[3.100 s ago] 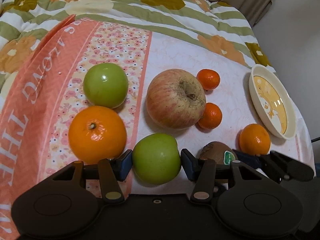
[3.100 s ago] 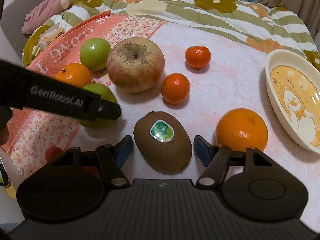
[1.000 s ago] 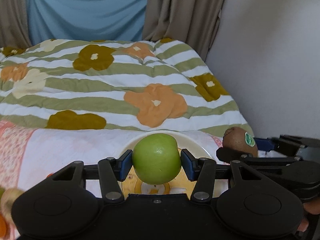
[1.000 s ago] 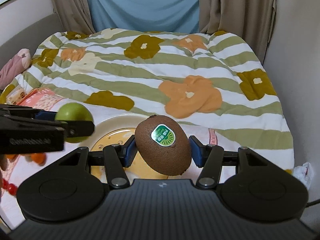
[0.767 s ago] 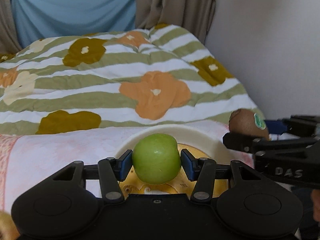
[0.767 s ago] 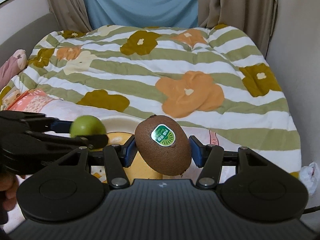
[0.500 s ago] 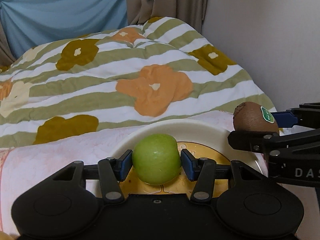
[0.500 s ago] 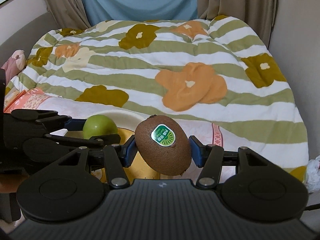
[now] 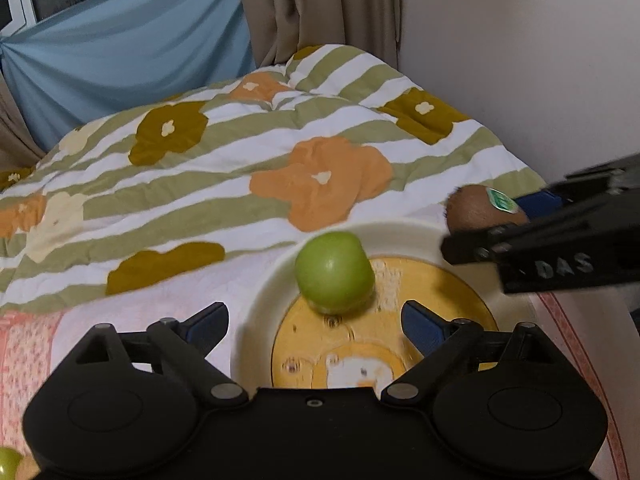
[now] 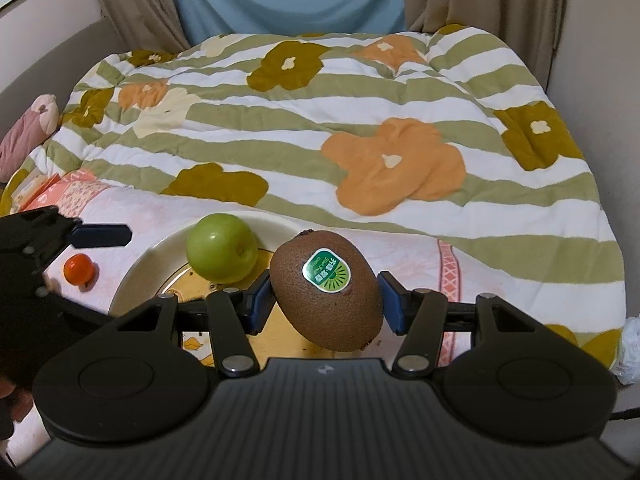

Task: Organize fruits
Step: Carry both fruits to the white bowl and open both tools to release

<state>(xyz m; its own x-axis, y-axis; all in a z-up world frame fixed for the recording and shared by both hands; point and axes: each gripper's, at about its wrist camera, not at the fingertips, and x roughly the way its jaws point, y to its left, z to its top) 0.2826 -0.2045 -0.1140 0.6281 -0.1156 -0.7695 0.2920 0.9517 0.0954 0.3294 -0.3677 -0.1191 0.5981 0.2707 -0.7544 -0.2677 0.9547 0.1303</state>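
Note:
A green apple [image 9: 334, 271] lies in the cream plate [image 9: 260, 300] with a yellow duck picture, just ahead of my left gripper [image 9: 314, 322], which is open and empty. The apple also shows in the right wrist view [image 10: 221, 253] on the plate [image 10: 140, 268]. My right gripper [image 10: 323, 300] is shut on a brown kiwi [image 10: 326, 290] with a green sticker and holds it over the plate's right part. The kiwi also shows at the right of the left wrist view [image 9: 482, 210].
A small orange mandarin [image 10: 79, 269] lies left of the plate on the pink cloth. Another green fruit [image 9: 9, 462] peeks in at the lower left. A striped flowered quilt [image 10: 320, 120] covers the bed beyond. A wall [image 9: 520, 60] stands to the right.
My left gripper has opened and let go of the green apple, which now lies in the plate. My right gripper still holds the kiwi, a little lower over the plate.

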